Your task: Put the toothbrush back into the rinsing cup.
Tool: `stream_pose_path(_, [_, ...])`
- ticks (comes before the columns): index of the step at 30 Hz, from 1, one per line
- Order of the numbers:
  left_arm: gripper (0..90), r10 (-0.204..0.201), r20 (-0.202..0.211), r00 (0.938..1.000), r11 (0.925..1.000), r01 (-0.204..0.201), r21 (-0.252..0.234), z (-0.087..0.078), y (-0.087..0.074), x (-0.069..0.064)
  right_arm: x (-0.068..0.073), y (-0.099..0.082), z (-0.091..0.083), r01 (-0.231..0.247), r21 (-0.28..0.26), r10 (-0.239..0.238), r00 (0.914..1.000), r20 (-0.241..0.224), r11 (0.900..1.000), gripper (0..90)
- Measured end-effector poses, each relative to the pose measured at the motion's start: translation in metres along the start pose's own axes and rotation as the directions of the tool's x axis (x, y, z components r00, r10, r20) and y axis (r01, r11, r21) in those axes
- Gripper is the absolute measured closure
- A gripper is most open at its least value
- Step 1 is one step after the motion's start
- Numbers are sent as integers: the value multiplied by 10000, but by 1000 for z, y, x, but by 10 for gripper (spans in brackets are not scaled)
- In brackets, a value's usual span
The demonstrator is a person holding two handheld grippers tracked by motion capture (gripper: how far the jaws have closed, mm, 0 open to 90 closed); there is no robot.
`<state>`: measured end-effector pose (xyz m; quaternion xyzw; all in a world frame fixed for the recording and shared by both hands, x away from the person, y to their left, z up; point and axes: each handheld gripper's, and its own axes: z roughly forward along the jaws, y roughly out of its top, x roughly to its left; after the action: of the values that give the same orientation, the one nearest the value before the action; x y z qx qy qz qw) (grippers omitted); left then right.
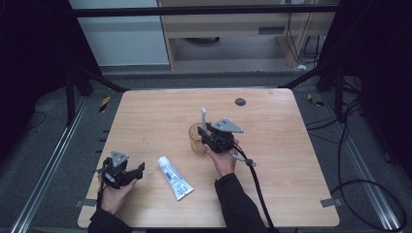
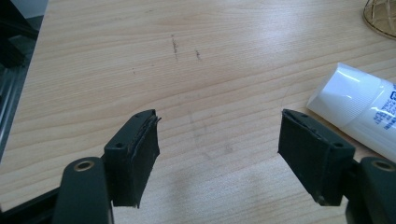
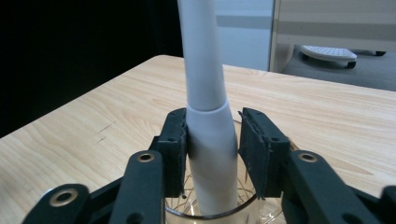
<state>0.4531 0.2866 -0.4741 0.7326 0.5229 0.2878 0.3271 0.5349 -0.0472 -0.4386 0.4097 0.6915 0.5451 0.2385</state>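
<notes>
The table [image 1: 272,111] carries a tube [image 1: 175,177] lying flat at the front, its long axis running diagonally, cap end toward the near right. The left gripper [image 1: 127,173] rests beside it, jaws spread. The right gripper [image 1: 210,130] pinches an upright white handle [image 3: 208,140] standing in a glass cup [image 1: 195,141].

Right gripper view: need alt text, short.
The right tool is closed around a white handle that stands upright in a clear cup with a gold wire pattern. Behind it, the light wooden table runs toward pale furniture, with darkness at the left.
</notes>
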Motion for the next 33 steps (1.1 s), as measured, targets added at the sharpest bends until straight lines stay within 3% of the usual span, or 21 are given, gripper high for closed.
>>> stream_pose_path(4, [288, 108, 185, 9998, 9998, -105, -140, 0, 0, 0, 0, 0, 0, 43, 122, -44, 10000, 49, 9999, 578])
stream_pose_path(9, [300, 269, 89, 9996, 9986, -265, -458, -2, 1, 0, 2, 0, -2, 246, 119, -247, 9996, 113, 9996, 534])
stream_pose_path(12, [347, -22, 302, 9995, 9994, 33, -354, -4, 2, 1, 3, 1, -3, 327, 152, -329, 9994, 74, 9993, 497])
stream_pose_path(17, [348, 212, 143, 9997, 9992, -207, -354, -3, 1, 1, 4, 2, -7, 352, 255, -355, 9993, 107, 9991, 400])
stream_pose_path(21, [362, 281, -6, 9996, 9987, -281, -426, -4, 0, 1, 5, 5, -13, 497, 383, -500, 9987, 87, 9980, 356])
stream_pose_path(23, [399, 172, 131, 9998, 9993, -167, -346, -5, 0, 2, 6, 7, -17, 546, 419, -550, 9984, 90, 9976, 339])
stream_pose_path(27, [415, 157, 79, 9998, 9987, -153, -481, -7, 1, 1, 4, 11, -27, 465, 654, -471, 9989, 84, 9968, 310])
stream_pose_path(33, [434, 65, 165, 9998, 9995, -60, -313, -8, 0, 0, -2, 10, -45, 223, 867, -239, 9996, 165, 9960, 303])
